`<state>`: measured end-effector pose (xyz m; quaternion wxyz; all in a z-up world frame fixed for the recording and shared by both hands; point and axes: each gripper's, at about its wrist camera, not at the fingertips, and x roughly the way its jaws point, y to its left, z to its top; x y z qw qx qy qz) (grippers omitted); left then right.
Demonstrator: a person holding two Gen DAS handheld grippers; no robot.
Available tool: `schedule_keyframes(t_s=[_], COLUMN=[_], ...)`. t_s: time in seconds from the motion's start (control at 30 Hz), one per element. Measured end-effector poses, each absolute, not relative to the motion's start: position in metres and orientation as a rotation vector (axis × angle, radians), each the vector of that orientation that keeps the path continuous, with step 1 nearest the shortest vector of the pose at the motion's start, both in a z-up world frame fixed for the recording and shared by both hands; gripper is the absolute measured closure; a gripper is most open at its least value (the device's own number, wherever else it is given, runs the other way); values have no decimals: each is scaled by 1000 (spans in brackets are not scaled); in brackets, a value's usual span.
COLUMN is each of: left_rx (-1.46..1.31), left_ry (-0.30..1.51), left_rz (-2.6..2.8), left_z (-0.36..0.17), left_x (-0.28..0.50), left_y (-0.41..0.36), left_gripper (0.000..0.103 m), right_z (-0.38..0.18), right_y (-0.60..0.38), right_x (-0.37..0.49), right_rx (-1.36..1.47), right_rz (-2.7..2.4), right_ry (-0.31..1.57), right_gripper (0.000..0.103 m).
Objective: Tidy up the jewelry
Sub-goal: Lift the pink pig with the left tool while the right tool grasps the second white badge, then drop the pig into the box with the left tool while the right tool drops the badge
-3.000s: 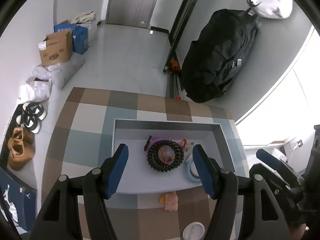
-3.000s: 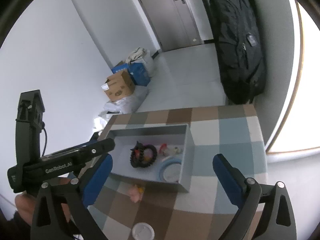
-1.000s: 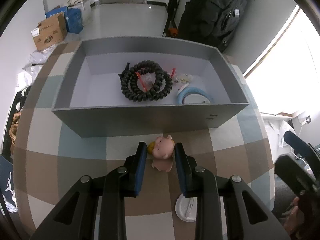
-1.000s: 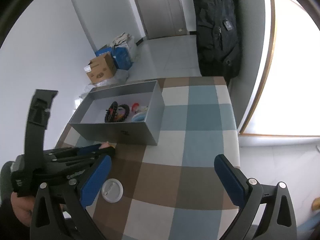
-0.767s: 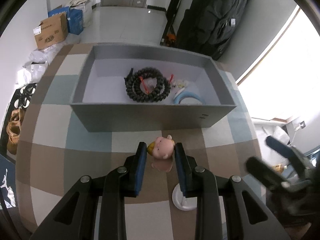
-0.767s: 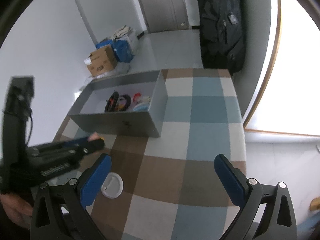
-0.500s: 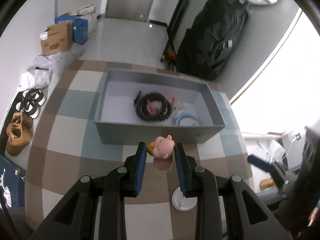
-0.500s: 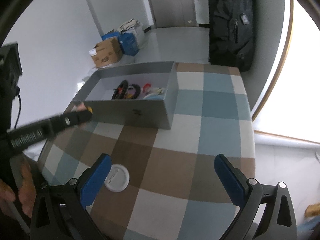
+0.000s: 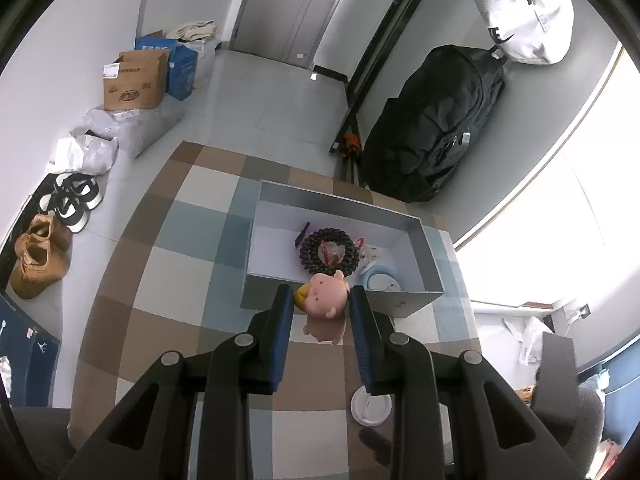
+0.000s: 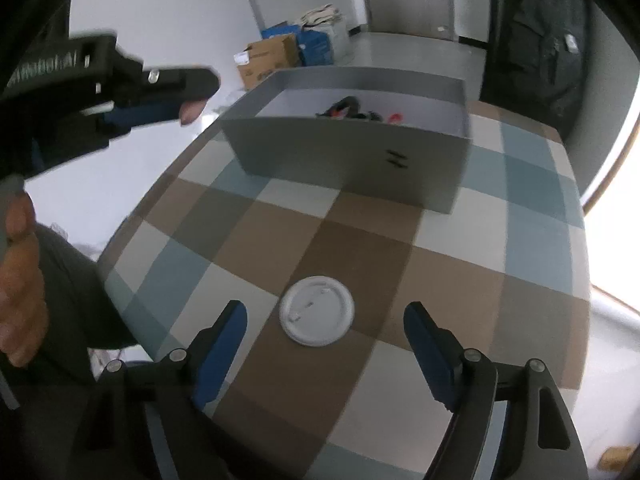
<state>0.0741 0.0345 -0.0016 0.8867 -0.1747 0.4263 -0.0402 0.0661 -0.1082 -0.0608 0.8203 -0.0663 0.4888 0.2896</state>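
Checked cloth in brown, blue and cream covers the bench, with a grey box at its far side holding a dark bead bracelet. Left tongs pinch a pink pig charm, lifted clear of the cloth just near of the box's front wall. Right tongs are closing, nothing pressed yet; a white round lid lies flat between and just beyond their tips, so that hand is the nearer one.
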Motion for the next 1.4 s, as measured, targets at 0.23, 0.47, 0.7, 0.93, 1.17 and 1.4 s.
schedule_keyframes(t_s=[0.23, 0.47, 0.7, 0.93, 1.17, 1.4], left_rx=[-365, -391, -350, -330, -338, -369], left_ry=[875, 881, 864, 853, 878, 877], left_rz=[-80, -59, -55, -71, -72, -62], left_z=[1, 0, 7, 11, 6, 10], left_x=[72, 71, 75, 83, 95, 100], left_y=[40, 53, 50, 48, 50, 62], left_gripper=[80, 80, 80, 80, 80, 80], right_z=[-68, -68, -54, -25, -10, -29], right_y=[-87, -85, -90, -103, -108, -94], right_x=[60, 62, 73, 90, 113, 114], right_rx=[-267, -290, -201, -52, 41, -4], right_rz=[596, 584, 589, 609, 599, 662], right_ry=[1013, 1000, 976, 916, 928, 999], right_gripper=[45, 62, 62, 69, 94, 74])
